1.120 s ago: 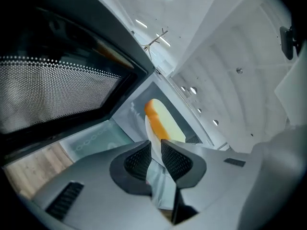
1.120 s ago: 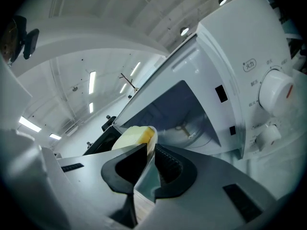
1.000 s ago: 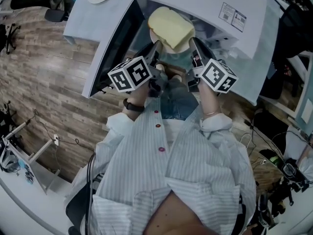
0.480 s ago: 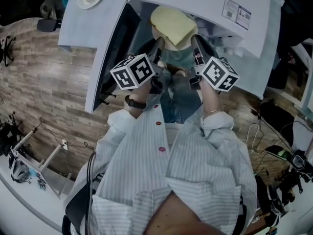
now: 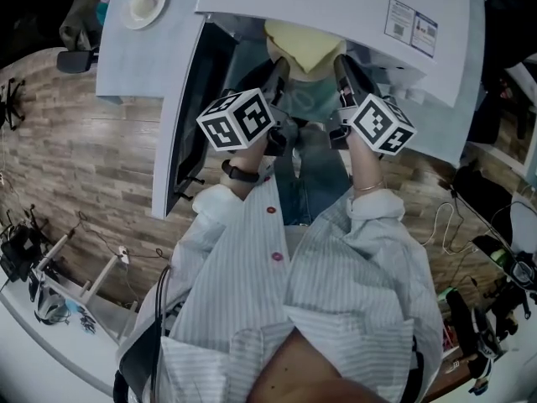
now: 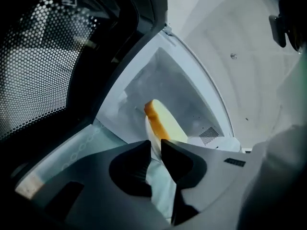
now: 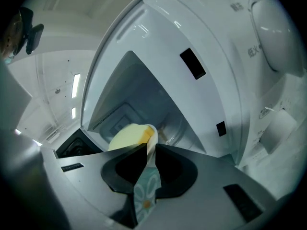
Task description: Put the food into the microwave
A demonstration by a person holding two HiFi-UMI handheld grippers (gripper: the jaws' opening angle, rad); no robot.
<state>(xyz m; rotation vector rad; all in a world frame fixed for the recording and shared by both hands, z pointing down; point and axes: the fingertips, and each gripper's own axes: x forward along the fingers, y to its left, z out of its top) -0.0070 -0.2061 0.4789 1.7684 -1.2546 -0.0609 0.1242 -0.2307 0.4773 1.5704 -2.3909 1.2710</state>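
A pale yellow slab of food lies on a teal flowered plate at the mouth of the open white microwave, half hidden under its top. My left gripper is shut on the plate's left rim and my right gripper is shut on its right rim. In the left gripper view the jaws pinch the plate edge, with the food ahead inside the cavity. In the right gripper view the jaws clamp the flowered rim, with the food just beyond.
The microwave door hangs open on the left; its mesh window is close beside my left gripper. The control panel is on the right. A white dish sits on the counter at far left.
Both grippers have carried the plate forward and lower into the microwave opening. More of the food is now covered by the microwave's top.
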